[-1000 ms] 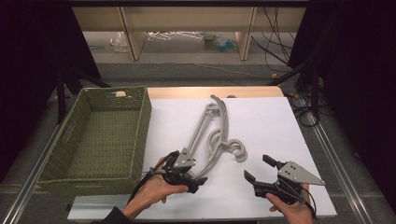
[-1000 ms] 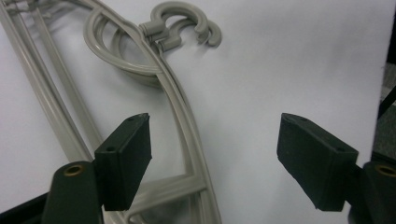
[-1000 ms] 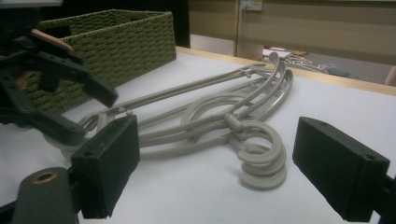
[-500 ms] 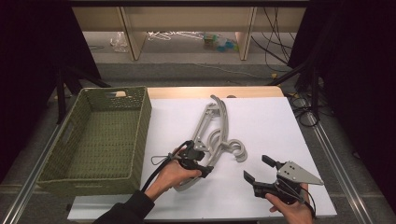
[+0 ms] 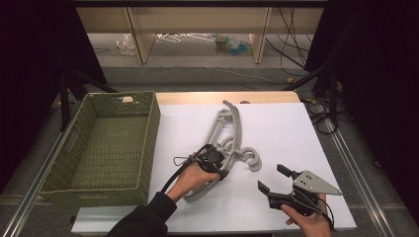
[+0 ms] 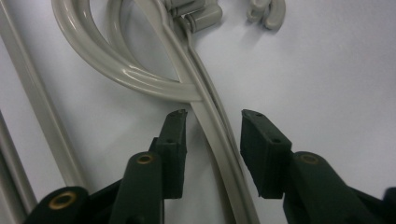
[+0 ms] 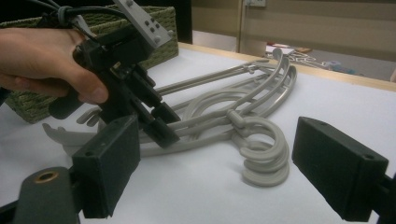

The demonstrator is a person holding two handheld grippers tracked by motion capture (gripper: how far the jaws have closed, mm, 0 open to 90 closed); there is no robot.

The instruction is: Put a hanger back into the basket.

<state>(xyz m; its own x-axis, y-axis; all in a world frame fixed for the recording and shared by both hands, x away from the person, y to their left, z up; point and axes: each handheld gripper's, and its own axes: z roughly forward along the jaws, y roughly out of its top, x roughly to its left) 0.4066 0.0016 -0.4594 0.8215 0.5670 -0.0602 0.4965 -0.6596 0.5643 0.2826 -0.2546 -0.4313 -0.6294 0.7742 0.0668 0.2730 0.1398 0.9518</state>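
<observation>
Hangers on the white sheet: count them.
2 at least, stacked: hangers lie mid-sheet beside the basket, hooks toward the right gripper; overlap may hide more.

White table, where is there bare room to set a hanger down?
Bare sheet lies right of the hangers, toward the far right corner. The basket is empty too. It is crowded at the middle near the left gripper.

Laboratory recording bay, enclosed by black curtains [image 5: 29, 74]. White-covered table [image 5: 276, 123] mounted between metal rails [image 5: 356, 163], cables [image 5: 296, 29] trailing over bare floor, wooden shelving [image 5: 138, 29] behind. Handheld grippers fitted with cameras.
</observation>
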